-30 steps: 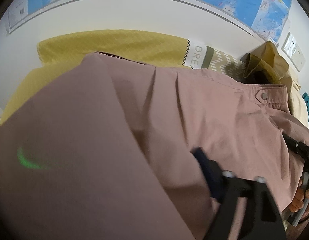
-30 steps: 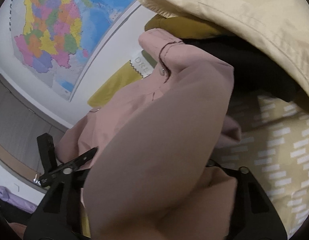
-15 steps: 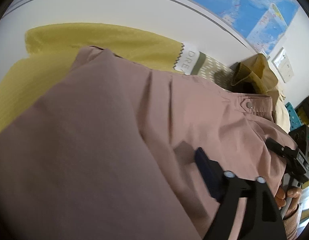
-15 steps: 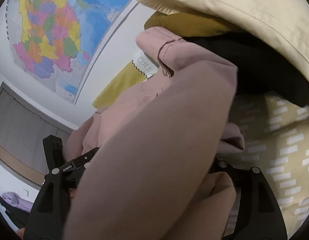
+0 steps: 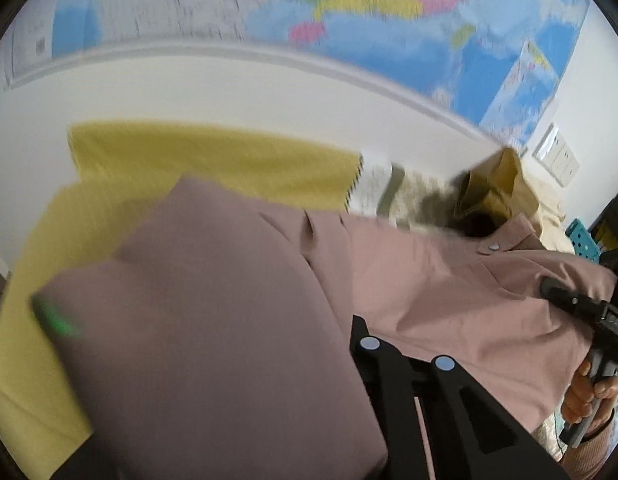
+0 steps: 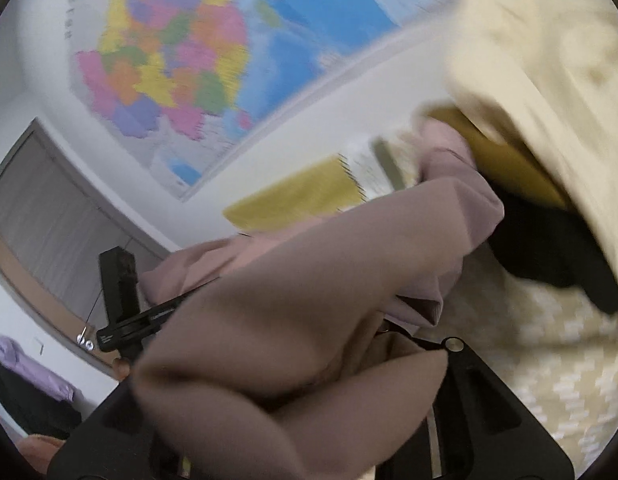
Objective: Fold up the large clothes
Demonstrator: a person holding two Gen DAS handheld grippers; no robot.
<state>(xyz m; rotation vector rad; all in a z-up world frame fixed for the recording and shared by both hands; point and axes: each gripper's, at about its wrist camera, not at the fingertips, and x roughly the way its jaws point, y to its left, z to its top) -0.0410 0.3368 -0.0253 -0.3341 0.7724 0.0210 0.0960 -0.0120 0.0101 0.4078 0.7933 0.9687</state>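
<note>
1. the pink garment lies bunched over the yellow bedspread, below the wall map.
2. the left claw has just been closing; pink cloth drapes over its jaws, which pinch a fold of it.
3. the right claw has also just been closing and is clenched on another fold of the garment, which hides its tips.
4. just beside the garment, away from the map, sit a cream jacket, a mustard piece and something black.
5. a hand grips the right claw's handle at the garment's edge.
</note>
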